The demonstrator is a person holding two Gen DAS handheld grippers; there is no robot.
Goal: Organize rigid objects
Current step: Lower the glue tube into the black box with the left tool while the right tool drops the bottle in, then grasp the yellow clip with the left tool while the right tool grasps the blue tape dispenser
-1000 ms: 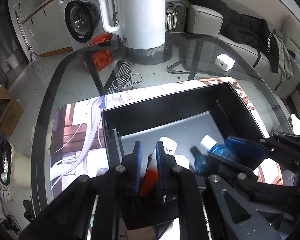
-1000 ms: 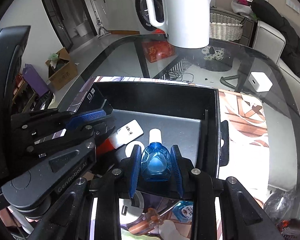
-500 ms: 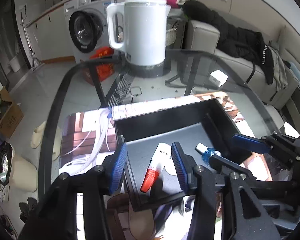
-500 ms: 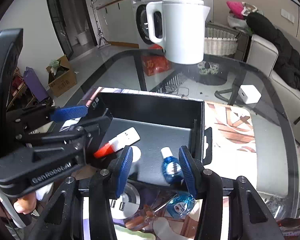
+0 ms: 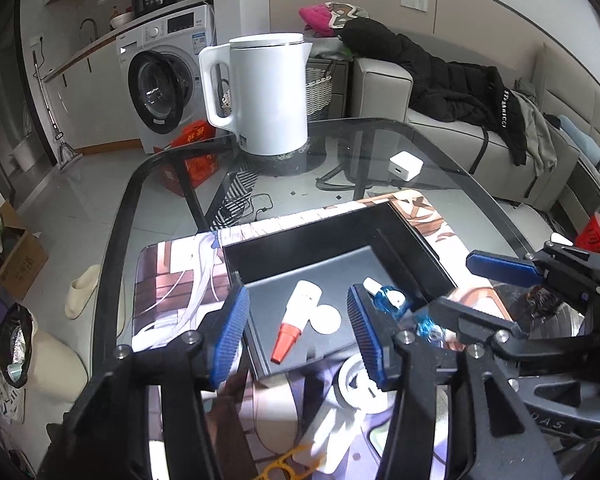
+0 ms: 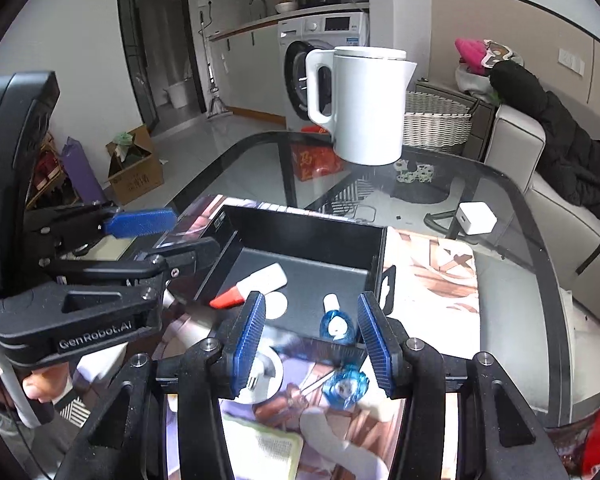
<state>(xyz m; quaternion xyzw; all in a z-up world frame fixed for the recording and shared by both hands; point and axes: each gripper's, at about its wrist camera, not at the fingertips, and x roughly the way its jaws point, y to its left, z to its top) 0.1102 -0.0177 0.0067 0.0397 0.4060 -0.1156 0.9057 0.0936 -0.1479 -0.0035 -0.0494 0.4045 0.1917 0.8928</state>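
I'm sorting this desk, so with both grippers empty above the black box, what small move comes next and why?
Probably swing the right gripper back toward the second blue bottle lying on the mat outside the black box; the red-capped tube and one blue bottle already lie inside.

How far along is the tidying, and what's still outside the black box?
Done: red-tipped white tube and blue bottle with white cap lie in the black box. In hand: nothing; left jaws opening, right open. Left: second blue bottle and white round part on the mat.

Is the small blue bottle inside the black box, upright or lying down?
Inside, lying down: the blue bottle rests on its side on the black box floor, white cap toward the far wall.
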